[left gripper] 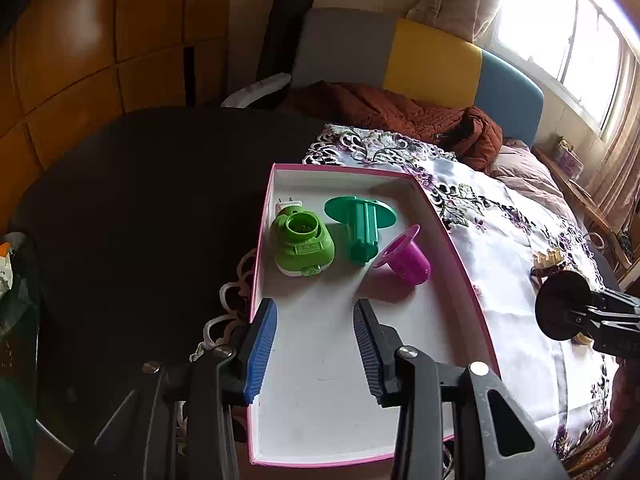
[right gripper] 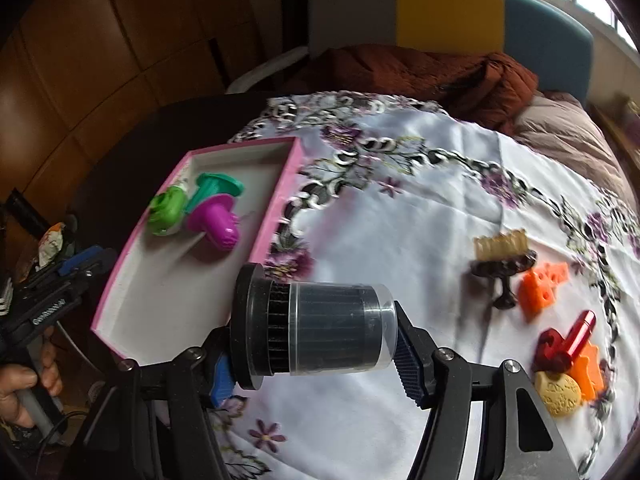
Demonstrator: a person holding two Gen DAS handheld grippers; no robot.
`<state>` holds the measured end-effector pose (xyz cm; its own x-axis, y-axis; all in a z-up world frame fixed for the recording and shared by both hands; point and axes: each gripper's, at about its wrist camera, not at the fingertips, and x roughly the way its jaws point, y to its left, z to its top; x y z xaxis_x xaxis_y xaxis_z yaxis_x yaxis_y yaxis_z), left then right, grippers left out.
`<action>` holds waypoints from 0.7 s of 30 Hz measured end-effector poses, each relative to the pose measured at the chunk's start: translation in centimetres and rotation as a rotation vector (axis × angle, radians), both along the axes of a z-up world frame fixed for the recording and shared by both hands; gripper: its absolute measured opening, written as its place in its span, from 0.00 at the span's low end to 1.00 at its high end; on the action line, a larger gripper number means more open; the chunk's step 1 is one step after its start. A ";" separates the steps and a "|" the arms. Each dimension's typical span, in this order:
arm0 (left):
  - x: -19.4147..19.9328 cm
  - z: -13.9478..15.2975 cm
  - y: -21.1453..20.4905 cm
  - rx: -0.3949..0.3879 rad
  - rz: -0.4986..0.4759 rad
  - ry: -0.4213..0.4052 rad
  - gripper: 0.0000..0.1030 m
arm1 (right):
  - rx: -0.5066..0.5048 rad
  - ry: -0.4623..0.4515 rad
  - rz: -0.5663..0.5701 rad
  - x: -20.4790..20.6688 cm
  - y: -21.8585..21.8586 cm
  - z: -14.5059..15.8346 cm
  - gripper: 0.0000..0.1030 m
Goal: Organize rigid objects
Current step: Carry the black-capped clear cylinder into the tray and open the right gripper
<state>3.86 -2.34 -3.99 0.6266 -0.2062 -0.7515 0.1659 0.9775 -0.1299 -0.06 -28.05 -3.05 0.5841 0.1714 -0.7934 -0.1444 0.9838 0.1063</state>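
Black ribbed plastic cylinder with a clear sleeve [right gripper: 316,324] lies sideways, clamped end to end in the right tool [right gripper: 312,364] at lower centre, probably for transfer to the pink-rimmed white tray [right gripper: 276,204] at left. Left tool [left gripper: 316,356] hovers wide open and empty over that tray, beside three plastic pieces [left gripper: 348,236].
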 end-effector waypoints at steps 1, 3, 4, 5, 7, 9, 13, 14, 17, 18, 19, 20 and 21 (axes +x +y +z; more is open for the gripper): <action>0.0 0.0 0.1 -0.002 0.004 0.001 0.39 | 0.000 -0.005 0.028 0.1 1.2 0.3 0.63; 0.1 -0.1 0.4 -0.003 0.010 0.002 0.39 | 0.000 -0.010 0.087 0.3 3.4 0.6 0.63; 0.0 -0.1 0.5 -0.003 0.014 0.004 0.39 | 0.000 -0.008 0.113 0.4 4.4 0.6 0.63; 0.1 -0.2 0.7 -0.006 0.021 0.007 0.39 | -0.002 -0.006 0.138 0.5 5.4 0.5 0.63; 0.2 -0.3 1.1 -0.010 0.035 0.010 0.39 | -0.011 0.001 0.179 0.7 7.0 0.3 0.63; 0.3 -0.5 1.5 -0.014 0.050 0.014 0.39 | -0.013 0.012 0.208 0.9 8.2 -0.2 0.63; 0.5 -0.6 2.0 -0.021 0.072 0.015 0.39 | -0.048 0.034 0.272 1.4 10.6 -1.2 0.64; 0.6 -0.6 2.1 -0.021 0.075 0.015 0.39 | -0.057 0.039 0.282 1.7 11.0 -1.4 0.64; 0.6 -0.8 2.1 -0.016 0.075 0.018 0.39 | -0.121 0.044 0.280 3.2 11.9 -2.7 0.64; 0.7 -0.9 2.2 -0.014 0.077 0.022 0.39 | -0.144 0.055 0.266 4.0 11.9 -3.5 0.64; 0.7 -1.0 2.2 -0.013 0.078 0.026 0.39 | -0.162 0.066 0.249 4.6 11.8 -4.1 0.63; 0.7 -1.0 2.2 -0.011 0.078 0.026 0.39 | -0.170 0.072 0.233 5.1 11.7 -4.6 0.62; 0.7 -1.0 2.2 -0.008 0.078 0.025 0.39 | -0.168 0.075 0.221 5.5 11.4 -4.8 0.62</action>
